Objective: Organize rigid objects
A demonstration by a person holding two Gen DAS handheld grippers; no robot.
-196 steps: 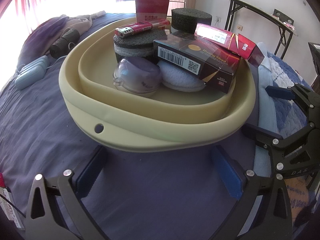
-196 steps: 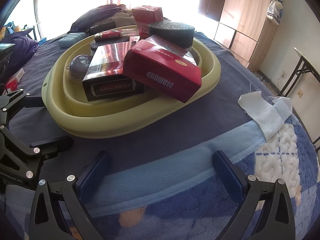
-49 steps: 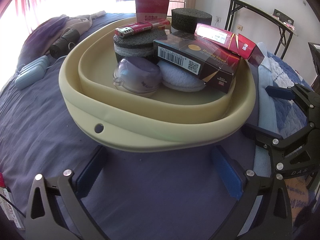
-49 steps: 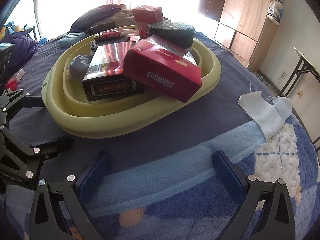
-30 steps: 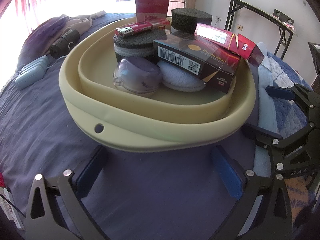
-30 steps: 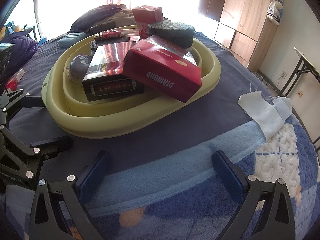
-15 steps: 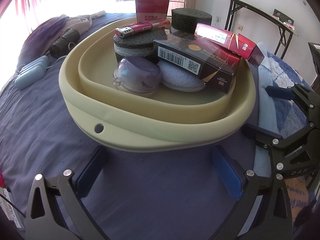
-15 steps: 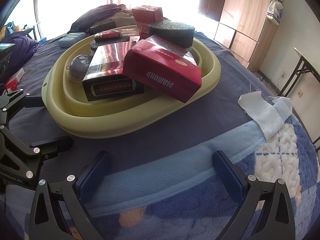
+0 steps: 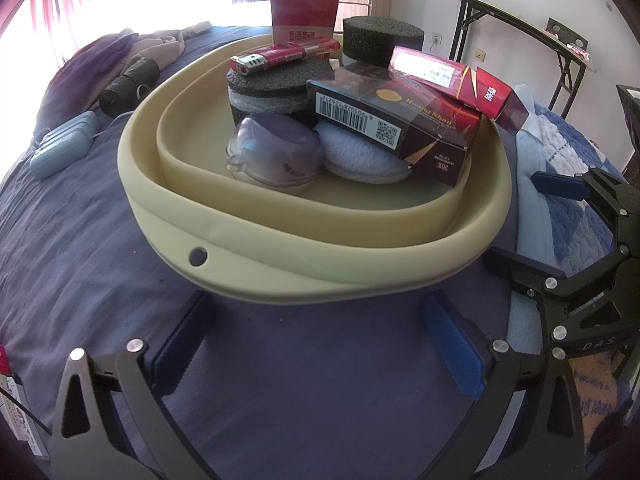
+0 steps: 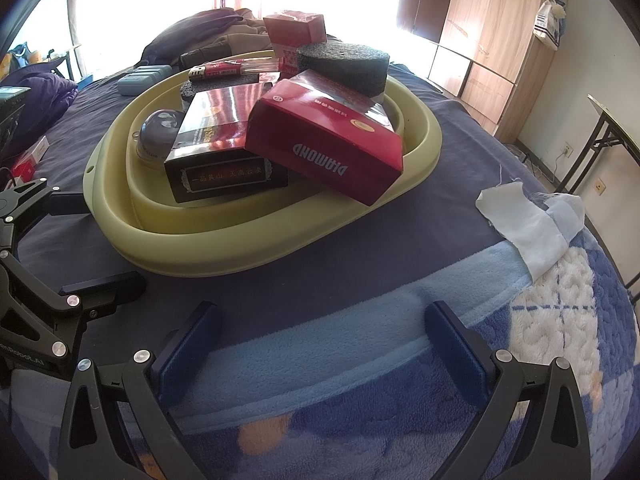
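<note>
A pale yellow basin (image 9: 280, 256) (image 10: 240, 248) sits on a dark blue bedspread. Inside it lie a black carton (image 9: 400, 124) (image 10: 224, 144), a red Diamond carton (image 10: 324, 152) (image 9: 452, 80), a lavender lidded cup (image 9: 276, 152) (image 10: 158, 128), a white pad (image 9: 360, 160), black foam discs (image 9: 272, 84) (image 10: 344, 64), a red lighter (image 9: 284, 54) and a small red box (image 9: 304, 12). My left gripper (image 9: 324, 348) stands open just short of the basin's near rim. My right gripper (image 10: 320, 348) is open over the blue blanket, also short of the basin. Neither holds anything.
A blue-white fleece blanket (image 10: 520, 360) with a white cloth (image 10: 528, 220) lies to the right. Clothes (image 9: 92, 80), a dark roll (image 9: 128, 84) and a pale blue case (image 9: 64, 148) lie beyond the basin. A folding table (image 9: 520, 20) and a wooden wardrobe (image 10: 480, 40) stand behind.
</note>
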